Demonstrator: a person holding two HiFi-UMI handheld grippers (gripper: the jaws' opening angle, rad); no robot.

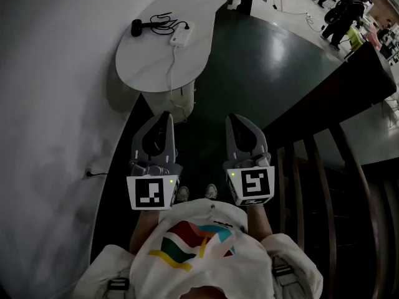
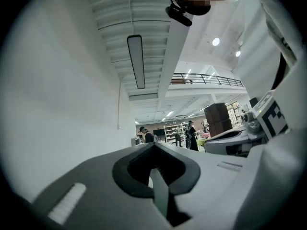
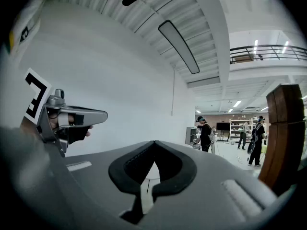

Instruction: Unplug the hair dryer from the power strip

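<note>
I hold both grippers level in front of my chest. The left gripper and the right gripper each have their jaws pressed together with nothing between them, and both gripper views look out over the room rather than at the work.

The white power strip lies on the far part of the round white table, well apart from me across the dark floor. The black hair dryer lies just beside it to the left, and its black cord loops between them. From here the plug is too small to make out.

As I judge it, the step in hand is the approach, and nothing has been unplugged yet. I should walk up until the strip sits right under the head view, then spread both sets of jaws before reaching in. One gripper should probably press the strip down on the table while the other pinches the plug body, not the cord. A straight pull out of the socket seems best, since the light strip may slide or lift.
</note>
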